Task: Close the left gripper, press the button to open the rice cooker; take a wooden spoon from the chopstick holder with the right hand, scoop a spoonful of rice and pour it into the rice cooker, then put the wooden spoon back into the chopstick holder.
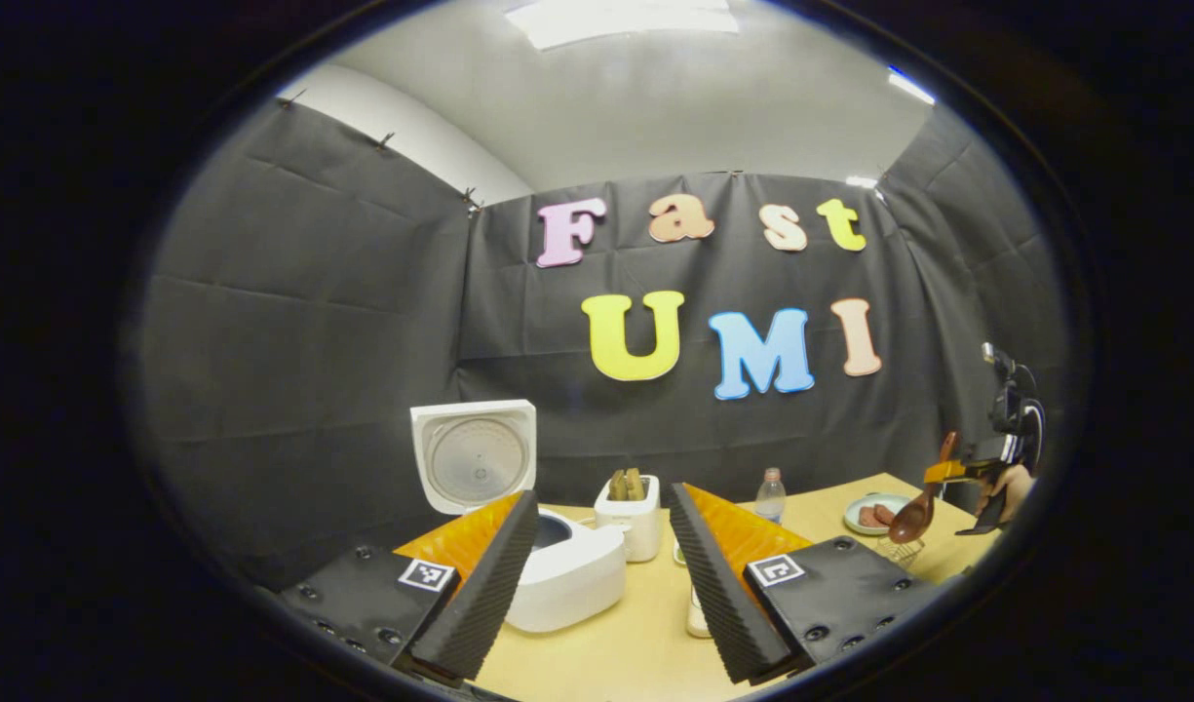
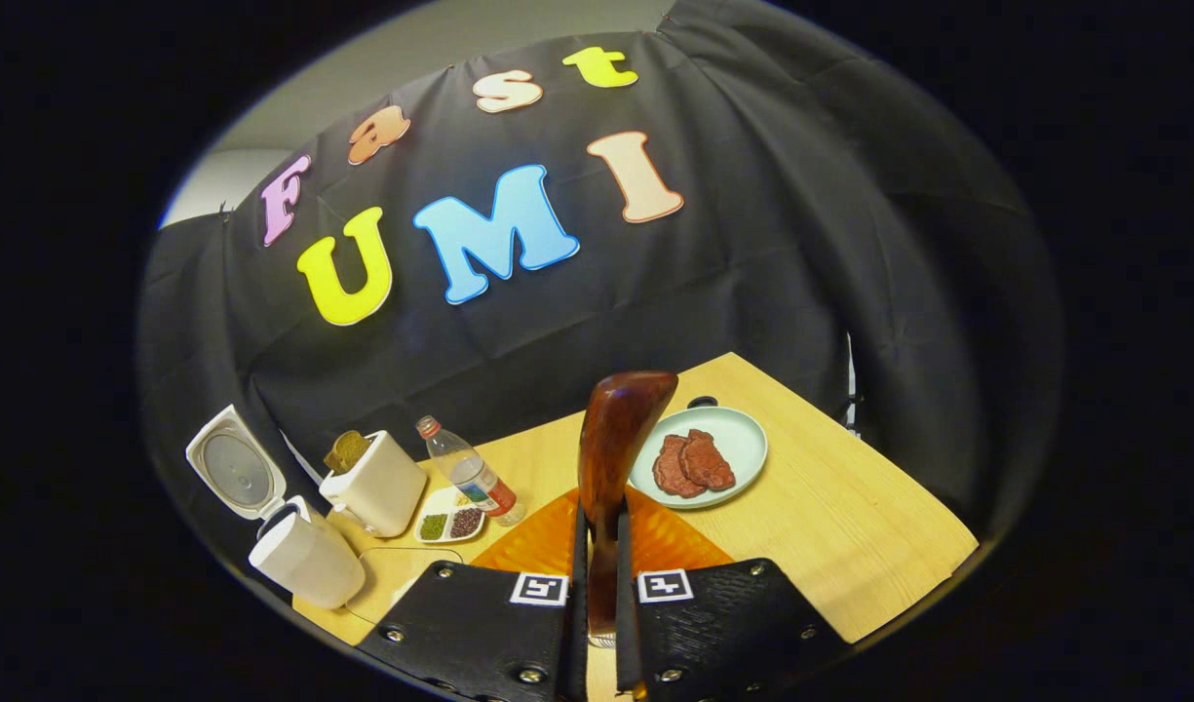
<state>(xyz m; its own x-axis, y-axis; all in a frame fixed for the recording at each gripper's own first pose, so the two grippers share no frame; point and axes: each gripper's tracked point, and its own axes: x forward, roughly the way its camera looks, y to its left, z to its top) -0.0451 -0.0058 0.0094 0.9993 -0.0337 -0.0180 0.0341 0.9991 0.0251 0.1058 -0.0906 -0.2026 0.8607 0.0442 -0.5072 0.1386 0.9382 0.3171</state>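
The white rice cooker point(image 1: 567, 575) stands on the table with its lid point(image 1: 475, 453) raised; it also sits at the far left in the right gripper view point(image 2: 304, 561). My left gripper point(image 1: 603, 492) is open, its fingers spread just in front of the cooker, touching nothing. My right gripper point(image 2: 597, 522) is shut on the handle of the wooden spoon point(image 2: 616, 439), which points up and away. In the left gripper view the right gripper point(image 1: 982, 475) holds the spoon point(image 1: 910, 522) bowl-down, just above a wire holder point(image 1: 899, 553).
A white toaster point(image 1: 633, 526) with bread stands right of the cooker. A plastic bottle point(image 2: 465, 473), a small divided dish of beans point(image 2: 448, 519) and a pale plate point(image 2: 743, 439) with meat pieces lie on the wooden table point(image 2: 850, 526). Black cloth walls surround it.
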